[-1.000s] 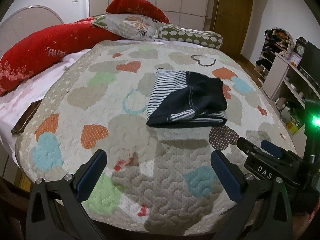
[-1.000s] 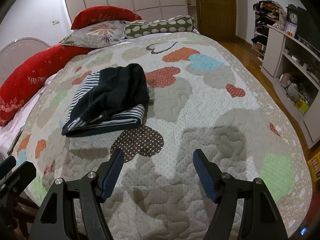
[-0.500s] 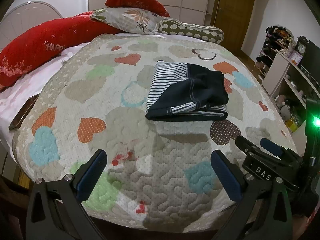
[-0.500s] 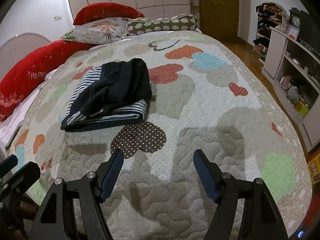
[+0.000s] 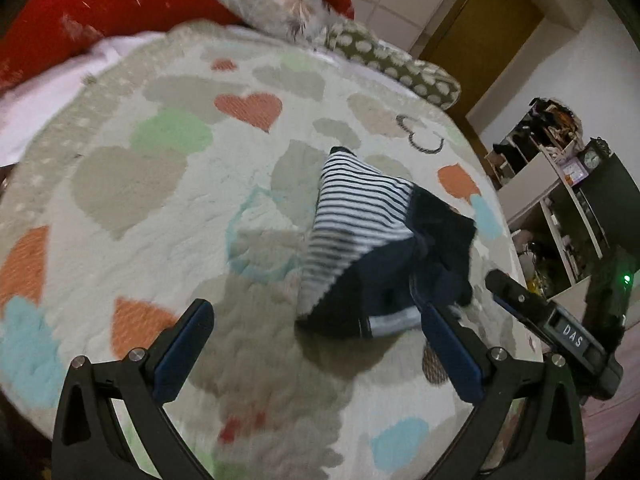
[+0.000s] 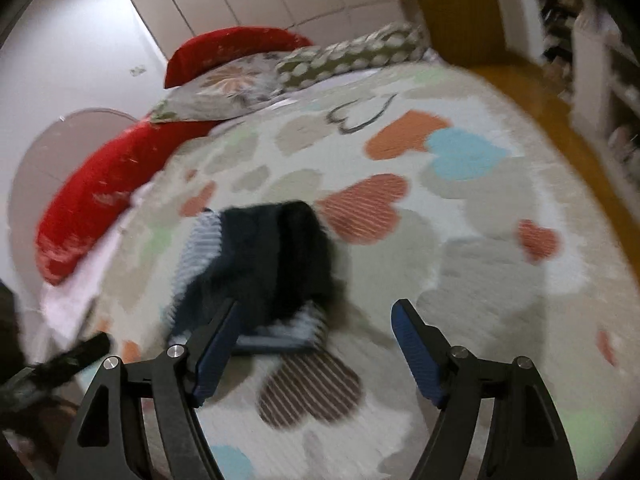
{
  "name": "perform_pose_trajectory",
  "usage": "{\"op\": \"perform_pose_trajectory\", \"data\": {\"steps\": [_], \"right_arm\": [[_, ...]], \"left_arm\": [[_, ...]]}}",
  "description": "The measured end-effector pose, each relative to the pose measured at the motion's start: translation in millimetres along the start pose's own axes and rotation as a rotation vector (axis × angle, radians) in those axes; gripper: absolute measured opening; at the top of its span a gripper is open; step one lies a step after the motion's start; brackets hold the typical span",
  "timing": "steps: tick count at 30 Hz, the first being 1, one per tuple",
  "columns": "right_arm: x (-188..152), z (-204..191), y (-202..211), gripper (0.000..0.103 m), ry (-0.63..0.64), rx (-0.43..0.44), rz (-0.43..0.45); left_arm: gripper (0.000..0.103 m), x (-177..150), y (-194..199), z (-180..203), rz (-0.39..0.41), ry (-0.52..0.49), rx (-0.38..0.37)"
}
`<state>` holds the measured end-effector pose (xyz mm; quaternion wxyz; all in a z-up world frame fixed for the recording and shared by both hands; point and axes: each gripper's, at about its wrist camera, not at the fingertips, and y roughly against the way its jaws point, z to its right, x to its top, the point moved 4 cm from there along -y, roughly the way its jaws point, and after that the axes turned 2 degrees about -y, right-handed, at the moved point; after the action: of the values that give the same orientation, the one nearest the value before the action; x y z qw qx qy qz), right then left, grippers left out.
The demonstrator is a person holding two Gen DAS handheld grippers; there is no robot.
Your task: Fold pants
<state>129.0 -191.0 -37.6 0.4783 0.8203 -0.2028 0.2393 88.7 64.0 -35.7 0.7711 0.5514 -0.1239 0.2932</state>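
Observation:
The pants (image 5: 376,240), dark navy with a white-and-navy striped part, lie folded in a compact bundle on the heart-patterned quilt (image 5: 160,208). They also show in the right wrist view (image 6: 264,264), blurred. My left gripper (image 5: 312,344) is open and empty, its jaws wide apart just in front of the bundle's near edge. My right gripper (image 6: 316,344) is open and empty, close over the bundle's near right corner. The right gripper's body shows in the left wrist view (image 5: 560,328), beside the bundle.
Red pillows (image 5: 104,0), a floral pillow (image 6: 224,92) and a spotted bolster (image 5: 392,64) lie at the head of the bed. White shelves with clutter (image 5: 560,200) stand right of the bed, with a wooden door (image 5: 488,28) behind.
Both grippers have moved forward and closer to the folded pants, tilting as they go; the current frames are motion-blurred. The pants have not moved. Both grippers stay open.

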Motion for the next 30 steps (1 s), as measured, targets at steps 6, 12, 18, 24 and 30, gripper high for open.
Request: {"op": "perform_pose_trajectory", "data": {"steps": [6, 12, 18, 24, 30], "right_arm": [[23, 11, -69, 0.081, -0.148, 0.148, -0.125], [32, 3, -96, 0.041, -0.231, 0.280, -0.195], [61, -9, -85, 0.036, -0.199, 0.336, -0.168], [83, -6, -102, 0.045, -0.147, 0.238, -0.143], [94, 3, -74, 0.055, -0.127, 0.128, -0.038]], "left_arm": [[0.103, 33, -60, 9, -0.085, -0.059, -0.026], [0.046, 35, -83, 35, -0.134, -0.113, -0.083], [0.041, 67, -74, 47, -0.073, -0.109, -0.087], [0.064, 86, -106, 30, -0.102, -0.072, 0.038], [0.072, 74, -73, 17, -0.055, -0.035, 0.011]]}}
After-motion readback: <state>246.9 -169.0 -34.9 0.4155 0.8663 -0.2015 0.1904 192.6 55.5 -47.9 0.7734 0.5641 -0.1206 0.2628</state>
